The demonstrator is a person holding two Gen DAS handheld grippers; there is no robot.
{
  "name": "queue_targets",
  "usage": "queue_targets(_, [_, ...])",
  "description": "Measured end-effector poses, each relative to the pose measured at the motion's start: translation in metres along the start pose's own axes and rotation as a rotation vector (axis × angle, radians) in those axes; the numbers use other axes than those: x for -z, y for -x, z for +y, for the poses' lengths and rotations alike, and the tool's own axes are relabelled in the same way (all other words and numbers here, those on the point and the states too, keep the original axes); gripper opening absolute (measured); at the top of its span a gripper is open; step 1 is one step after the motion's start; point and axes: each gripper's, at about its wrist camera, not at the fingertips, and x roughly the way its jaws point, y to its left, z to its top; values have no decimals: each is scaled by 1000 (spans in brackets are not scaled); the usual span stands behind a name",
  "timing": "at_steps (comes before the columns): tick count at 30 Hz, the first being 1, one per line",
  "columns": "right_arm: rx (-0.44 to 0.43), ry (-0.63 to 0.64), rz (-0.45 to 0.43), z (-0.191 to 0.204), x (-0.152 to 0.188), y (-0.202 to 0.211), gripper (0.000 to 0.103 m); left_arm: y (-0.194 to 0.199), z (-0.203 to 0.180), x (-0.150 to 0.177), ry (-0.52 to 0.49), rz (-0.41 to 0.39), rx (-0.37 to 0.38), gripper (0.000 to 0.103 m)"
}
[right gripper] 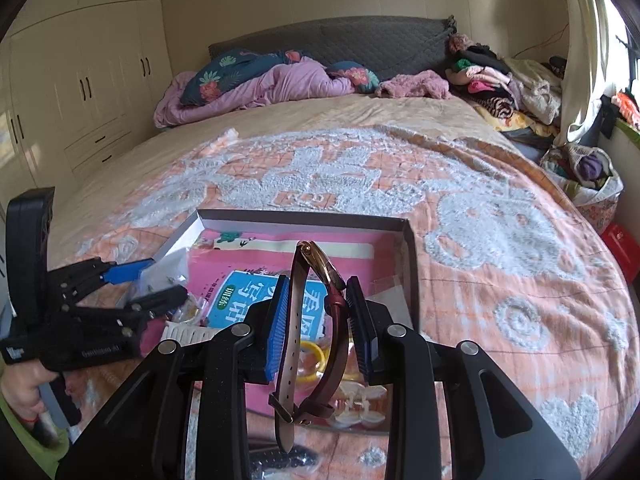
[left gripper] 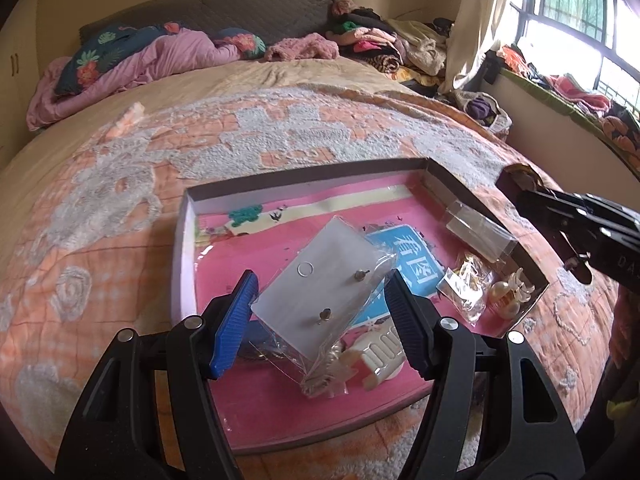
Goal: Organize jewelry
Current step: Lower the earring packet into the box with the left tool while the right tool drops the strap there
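A shallow box (left gripper: 304,172) with a pink lining lies on the bed. Over it my left gripper (left gripper: 320,316) is shut on a clear bag holding a white earring card (left gripper: 320,280) with two studs; the blue pads press the card's edges. In the right wrist view this left gripper (right gripper: 140,284) comes in from the left with the earring card (right gripper: 168,272) in it. My right gripper (right gripper: 320,320) is shut on a watch (right gripper: 320,264) with a gold case and a burgundy strap that hangs down. In the left wrist view the right gripper (left gripper: 532,196) sits at the box's right edge.
Inside the box lie a blue booklet (left gripper: 412,256), a clear plastic case (left gripper: 480,228), pearl pieces (left gripper: 504,296), a white hair clip (left gripper: 380,352) and yellow rings (right gripper: 312,360). An orange and white bedspread (left gripper: 120,220) surrounds it. Pillows and heaped clothes (left gripper: 376,40) lie at the head.
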Motion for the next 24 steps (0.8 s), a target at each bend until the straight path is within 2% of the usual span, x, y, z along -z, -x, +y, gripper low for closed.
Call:
queue_targets(5, [-3,11,14,1,-4,-11,28,-10,-2,-4,0,13,10,57])
queue_targets(15, [-13,-32,100,-9,21,-37,28,-25,-6,1,-12,57,25,58])
queue_targets(24, [-14,-49,124,-9,30,-43,31,-23,-8,3,-16,53,29,59])
